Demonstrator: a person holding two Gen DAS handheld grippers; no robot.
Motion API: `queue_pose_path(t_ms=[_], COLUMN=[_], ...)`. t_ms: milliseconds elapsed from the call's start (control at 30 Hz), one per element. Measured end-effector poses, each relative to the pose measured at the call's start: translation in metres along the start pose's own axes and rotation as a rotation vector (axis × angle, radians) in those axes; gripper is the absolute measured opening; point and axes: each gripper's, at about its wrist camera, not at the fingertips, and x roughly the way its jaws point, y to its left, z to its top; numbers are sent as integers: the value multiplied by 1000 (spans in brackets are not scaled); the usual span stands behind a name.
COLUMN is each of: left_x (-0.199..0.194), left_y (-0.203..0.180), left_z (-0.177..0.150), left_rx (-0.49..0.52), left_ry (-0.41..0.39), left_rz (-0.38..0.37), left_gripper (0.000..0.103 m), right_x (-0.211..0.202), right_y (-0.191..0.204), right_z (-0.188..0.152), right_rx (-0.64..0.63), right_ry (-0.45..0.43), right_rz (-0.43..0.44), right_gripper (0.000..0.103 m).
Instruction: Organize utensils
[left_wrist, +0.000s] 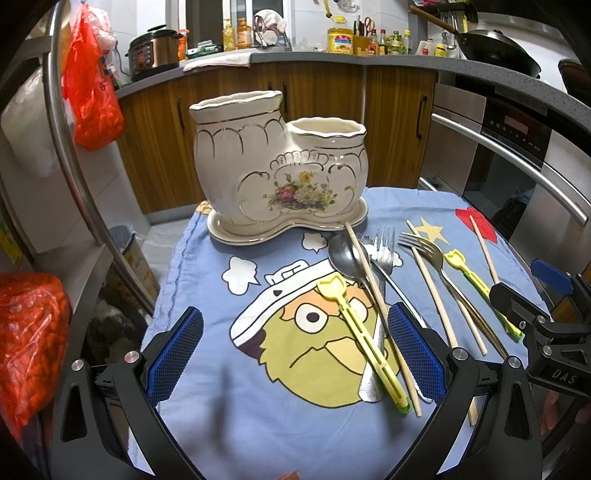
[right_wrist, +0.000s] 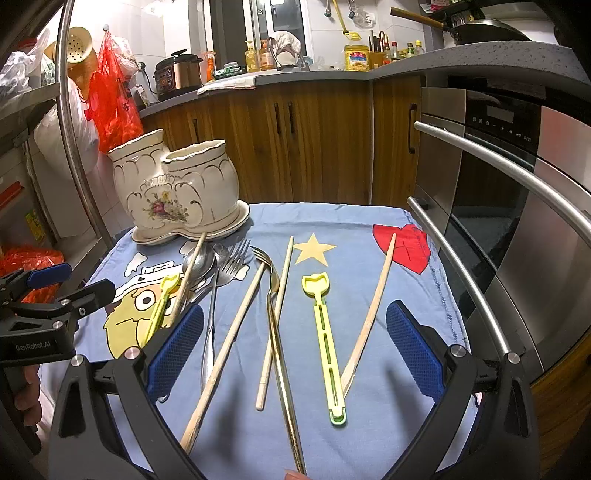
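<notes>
Steel spoon (left_wrist: 345, 258) and forks, thin and slippery, lie on the cloth (left_wrist: 207, 258) before the fragile holder (left_wrist: 258, 162); we grip mid-handle. Left gripper (left_wrist: 295, 354) and right gripper (right_wrist: 295, 350) gape empty.

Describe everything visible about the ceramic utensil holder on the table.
The ceramic utensil holder is glossy cream with gold scrollwork and a painted flower bouquet on its front. It has two joined open-topped compartments, the left taller, with nothing showing above either rim. It stands upright on a matching tray at the far edge of the blue cartoon cloth.
</notes>
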Motion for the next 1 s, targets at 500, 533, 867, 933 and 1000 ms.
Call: queue_pose_path(t_ms=[500, 533, 867, 933, 1000], left_x=[2, 3, 23, 27, 34], left_y=[4, 4, 6, 4, 2], left_z=[-2, -1, 9, 10, 10], left_rx=[-26, -23, -14, 8, 21], left_ry=[-13, -17, 15, 29, 57], left_rz=[-37, -37, -105, -101, -112], left_gripper=[99, 99, 88, 76, 71], right_x=[7, 7, 18, 20, 23], right_y=[-5, -7, -48, -53, -59], right_z=[-3, -3, 10, 12, 14], right_rx=[-11, -20, 41, 44, 62], right_ry=[-4, -5, 17, 22, 33], right_rz=[-18, -23, -49, -54, -45], right_gripper=[98, 98, 98, 98, 97])
